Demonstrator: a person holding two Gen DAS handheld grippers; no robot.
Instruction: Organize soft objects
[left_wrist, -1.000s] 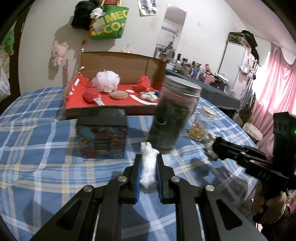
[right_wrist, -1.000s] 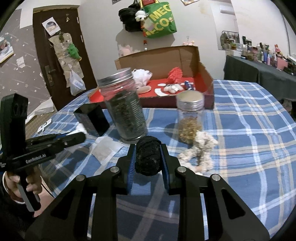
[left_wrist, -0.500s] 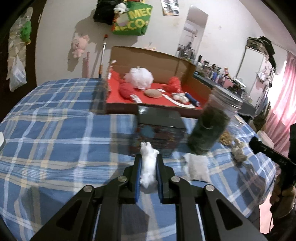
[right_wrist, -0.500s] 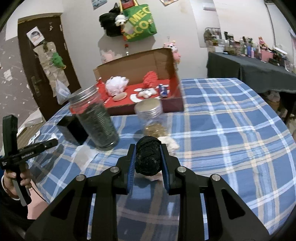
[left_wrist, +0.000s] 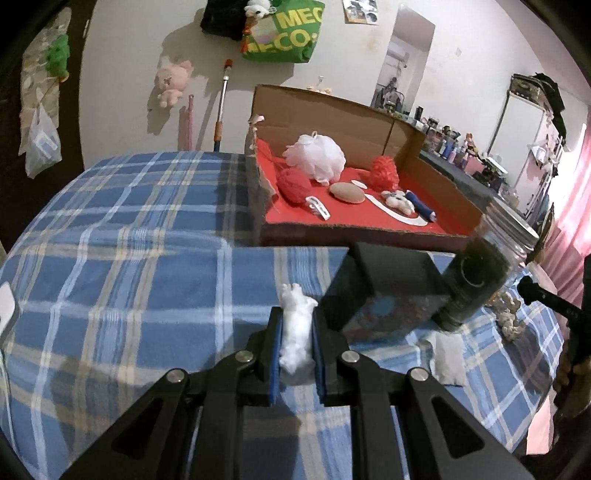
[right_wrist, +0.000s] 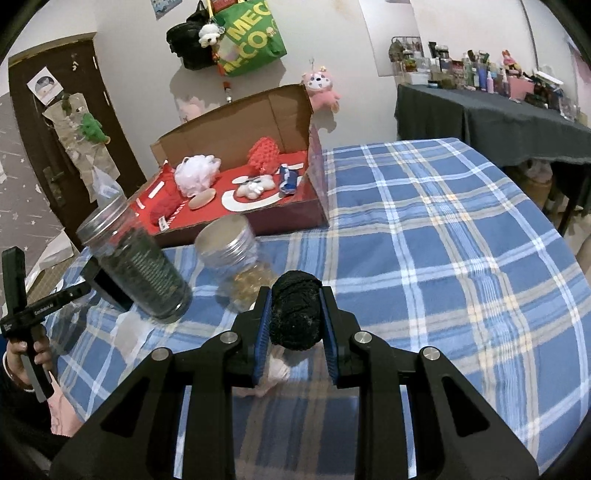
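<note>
White tuft (left_wrist: 296, 332), black yarn ball (right_wrist: 294, 315), clamped.

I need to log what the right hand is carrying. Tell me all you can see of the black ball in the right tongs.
The black ball is a roundish wad of dark, rough, netted or yarn-like fibre with a frayed surface. It sits clamped between the blue pads of the right tongs, bulging above and below them. It is held above the blue plaid tablecloth, touching only the pads.
</note>
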